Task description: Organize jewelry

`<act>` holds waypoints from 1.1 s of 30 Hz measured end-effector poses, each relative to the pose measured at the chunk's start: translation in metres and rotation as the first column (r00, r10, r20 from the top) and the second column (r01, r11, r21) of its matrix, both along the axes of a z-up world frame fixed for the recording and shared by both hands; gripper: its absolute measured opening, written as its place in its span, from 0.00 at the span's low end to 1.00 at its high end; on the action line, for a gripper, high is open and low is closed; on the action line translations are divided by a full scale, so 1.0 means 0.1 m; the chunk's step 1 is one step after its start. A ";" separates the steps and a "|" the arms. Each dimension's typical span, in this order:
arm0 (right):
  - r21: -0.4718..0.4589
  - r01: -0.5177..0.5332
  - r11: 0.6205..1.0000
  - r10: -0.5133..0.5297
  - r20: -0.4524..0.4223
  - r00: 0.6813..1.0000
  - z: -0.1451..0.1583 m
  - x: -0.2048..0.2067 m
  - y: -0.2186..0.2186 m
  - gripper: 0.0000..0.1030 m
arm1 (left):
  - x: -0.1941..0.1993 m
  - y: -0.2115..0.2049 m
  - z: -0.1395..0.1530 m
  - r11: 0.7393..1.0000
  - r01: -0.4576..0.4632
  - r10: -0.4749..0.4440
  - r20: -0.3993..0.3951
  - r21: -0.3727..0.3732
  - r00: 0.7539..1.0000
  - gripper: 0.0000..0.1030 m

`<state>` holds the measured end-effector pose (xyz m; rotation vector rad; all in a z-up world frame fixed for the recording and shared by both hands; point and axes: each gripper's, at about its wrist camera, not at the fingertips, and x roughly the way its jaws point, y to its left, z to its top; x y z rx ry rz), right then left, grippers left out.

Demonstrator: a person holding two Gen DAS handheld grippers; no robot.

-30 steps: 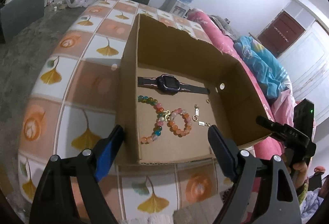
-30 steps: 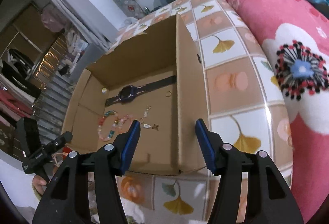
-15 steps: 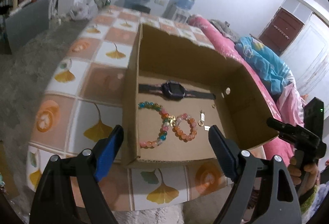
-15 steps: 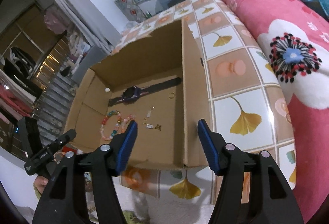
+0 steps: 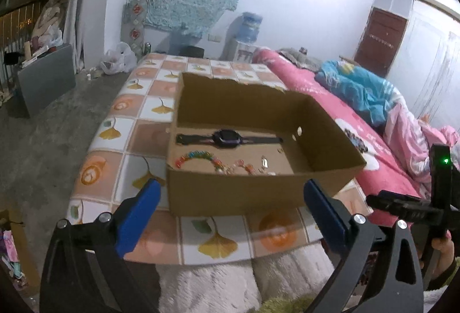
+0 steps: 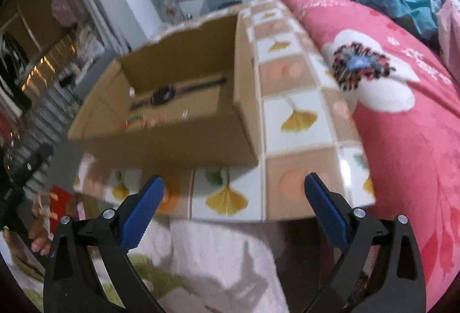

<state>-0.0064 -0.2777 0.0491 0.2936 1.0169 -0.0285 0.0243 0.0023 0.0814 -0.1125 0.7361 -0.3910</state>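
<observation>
On the tiled table [image 5: 123, 137], patterned with yellow ginkgo leaves and orange squares, sits an open cardboard box [image 5: 235, 192] near the table's front edge. Inside it, along the far wall, lies a dark smartwatch [image 5: 227, 138] with its strap stretched flat. Nearer the front wall rests a multicoloured bead bracelet [image 5: 195, 158], and just beside it a bracelet of pink and orange beads [image 5: 243, 166], partly hidden behind the box wall. A few tiny metal pieces [image 5: 264, 162] lie close by on the box floor; they are too small to identify.

Below the table's front edge hovers the left gripper [image 5: 230, 209], its blue-padded jaws opening wide with nothing between them, clear of the box. The right gripper [image 6: 234, 203] is likewise held in front of the table edge, jaws opening and nothing in their gap; its view is blurred, yet the box [image 6: 172, 123] and the watch [image 6: 162, 94] inside it are recognisable. In the left wrist view the right gripper's black body [image 5: 414, 206] shows at the right margin, with fingers of the hand [image 5: 442, 252] wrapped around its handle.

A pink floral bedspread [image 6: 402, 117] lies right beside the table, with a blue blanket [image 5: 365, 91] bunched on it. White fluffy fabric [image 6: 218, 264] lies beneath both grippers.
</observation>
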 end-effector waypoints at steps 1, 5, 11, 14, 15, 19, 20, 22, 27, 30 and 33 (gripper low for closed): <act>-0.006 -0.007 1.000 0.007 -0.007 1.000 -0.03 0.01 0.04 0.92 | 0.00 -0.04 -0.02 1.000 -0.008 0.008 -0.009 0.011 1.000 0.95; -0.031 -0.011 0.999 0.010 -0.023 1.000 -0.08 0.06 0.22 0.92 | 0.04 -0.24 -0.16 0.992 -0.069 0.076 -0.059 0.107 0.995 0.95; -0.028 -0.016 0.999 0.015 -0.048 0.999 -0.14 0.16 0.33 0.92 | 0.13 -0.41 -0.29 0.978 -0.069 0.091 -0.108 0.198 0.990 0.95; -0.008 -0.017 1.000 0.017 -0.054 0.998 -0.14 0.22 0.36 0.92 | 0.17 -0.48 -0.34 0.966 -0.063 0.095 -0.118 0.252 0.988 0.95; -0.002 -0.018 1.000 0.017 -0.055 0.998 -0.15 0.24 0.37 0.92 | 0.18 -0.50 -0.36 0.961 -0.059 0.096 -0.126 0.269 0.987 0.95; 0.000 -0.015 1.000 0.015 -0.063 0.998 -0.14 0.32 0.40 0.92 | 0.26 -0.56 -0.42 0.958 -0.038 0.096 -0.193 0.285 0.976 0.95; -0.010 -0.018 1.000 0.017 -0.066 0.998 -0.14 0.34 0.41 0.92 | 0.27 -0.57 -0.42 0.958 -0.039 0.098 -0.197 0.286 0.976 0.95; -0.021 -0.025 0.999 0.023 -0.067 0.997 -0.14 0.35 0.43 0.92 | 0.28 -0.60 -0.42 0.954 -0.041 0.105 -0.201 0.297 0.974 0.95; -0.029 -0.023 0.999 0.021 -0.073 0.997 -0.15 0.35 0.41 0.92 | 0.32 -0.62 -0.41 0.953 -0.051 0.122 -0.225 0.299 0.967 0.95; -0.033 -0.018 0.999 0.016 -0.078 0.997 -0.15 0.34 0.39 0.92 | 0.33 -0.64 -0.43 0.951 -0.048 0.123 -0.233 0.305 0.965 0.95; -0.033 -0.016 0.999 0.013 -0.081 0.997 -0.16 0.36 0.39 0.92 | 0.34 -0.67 -0.43 0.949 -0.047 0.125 -0.236 0.312 0.964 0.95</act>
